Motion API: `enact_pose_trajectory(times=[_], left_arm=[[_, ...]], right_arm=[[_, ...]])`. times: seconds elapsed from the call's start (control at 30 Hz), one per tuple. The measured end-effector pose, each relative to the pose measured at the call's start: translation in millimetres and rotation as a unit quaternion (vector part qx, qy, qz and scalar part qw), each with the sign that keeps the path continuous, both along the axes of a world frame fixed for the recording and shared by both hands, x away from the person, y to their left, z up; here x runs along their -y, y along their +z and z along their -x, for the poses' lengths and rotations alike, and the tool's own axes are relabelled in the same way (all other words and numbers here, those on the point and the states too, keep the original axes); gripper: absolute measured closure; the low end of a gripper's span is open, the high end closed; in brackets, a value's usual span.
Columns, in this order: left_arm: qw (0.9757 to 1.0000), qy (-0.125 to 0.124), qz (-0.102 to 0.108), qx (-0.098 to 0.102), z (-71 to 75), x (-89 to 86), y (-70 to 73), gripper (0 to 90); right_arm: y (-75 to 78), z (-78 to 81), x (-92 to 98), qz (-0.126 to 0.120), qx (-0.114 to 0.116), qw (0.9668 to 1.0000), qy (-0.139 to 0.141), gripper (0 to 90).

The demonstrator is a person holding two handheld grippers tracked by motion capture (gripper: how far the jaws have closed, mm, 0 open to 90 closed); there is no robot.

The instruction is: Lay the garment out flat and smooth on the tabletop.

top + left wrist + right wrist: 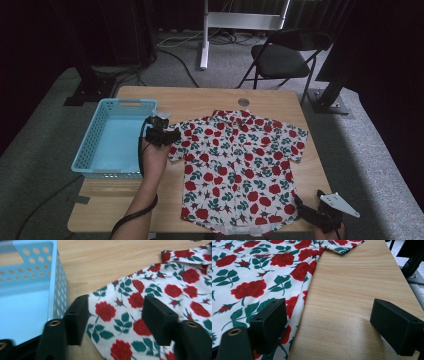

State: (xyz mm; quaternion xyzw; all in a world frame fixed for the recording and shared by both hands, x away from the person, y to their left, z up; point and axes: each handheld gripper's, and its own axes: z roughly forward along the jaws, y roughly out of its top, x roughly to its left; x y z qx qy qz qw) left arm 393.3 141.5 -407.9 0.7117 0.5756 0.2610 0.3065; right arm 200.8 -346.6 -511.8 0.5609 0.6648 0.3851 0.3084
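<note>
Shirt (239, 165) flat on wooden table (200, 102)

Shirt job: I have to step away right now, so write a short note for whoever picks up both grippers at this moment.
Left gripper: open, jaws straddling the edge of the shirt's sleeve, next to the basket. Nothing gripped.
Right gripper: open, low at the shirt's near hem corner, one jaw over the cloth, the other over bare table. Nothing gripped.
Shirt: spread flat, front up, collar at the far side.
Basket: on the table left of the shirt, empty.
Done: shirt laid out.
Left: no fold made yet. Probably close on the sleeve and hem and start folding; the basket is likely the shirt's destination.
</note>
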Motion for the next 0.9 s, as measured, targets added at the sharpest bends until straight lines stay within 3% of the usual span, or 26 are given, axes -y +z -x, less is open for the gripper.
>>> enact_pose_trajectory(times=[0.07, 0.2, 0.4, 0.47, 0.57, 0.6, 0.7, 0.8, 0.9], left_arm=[[0.9999, 0.0, 0.013, -0.005, 2.9, -3.6, -1.7, 33.9], [0.998, -0.027, 0.057, -0.006, 11.4, -5.9, -2.6, 30.0], [0.9965, -0.034, 0.076, -0.001, 28.6, -3.5, -11.9, 25.0], [0.9975, -0.034, 0.062, 0.005, 33.5, -0.1, -12.8, 24.9], [0.9967, -0.044, 0.067, 0.012, 39.9, 2.4, -11.9, 23.4], [0.9963, -0.051, 0.068, 0.016, 42.5, 2.9, -11.3, 16.1], [0.9951, -0.062, 0.073, 0.026, 52.0, 3.3, -8.9, 15.8], [0.9961, -0.06, 0.055, 0.035, 59.3, 6.8, -7.4, 15.8], [0.994, -0.075, 0.061, 0.051, 73.4, 10.3, -7.6, 15.8]], right_arm=[[0.0, 0.0, -0.3, 0.0, 0.0, 1.0, -0.001, 13.5], [-0.2, 0.0, -0.5, 0.001, 0.001, 1.0, -0.002, 13.5], [-0.5, -0.1, -0.8, 0.001, 0.002, 1.0, -0.004, 13.5], [-0.6, 0.0, -0.9, 0.001, 0.003, 1.0, -0.005, 13.5], [-0.8, 0.1, -0.9, 0.0, 0.004, 1.0, -0.005, 13.5], [-0.8, 0.1, -0.9, 0.001, 0.004, 1.0, -0.005, 13.5], [-0.9, 0.2, -0.8, 0.001, 0.004, 1.0, -0.005, 13.4], [-1.0, 0.2, -0.8, 0.002, 0.005, 1.0, -0.004, 13.4], [-1.0, 0.2, -0.8, 0.002, 0.004, 1.0, -0.004, 13.4]])
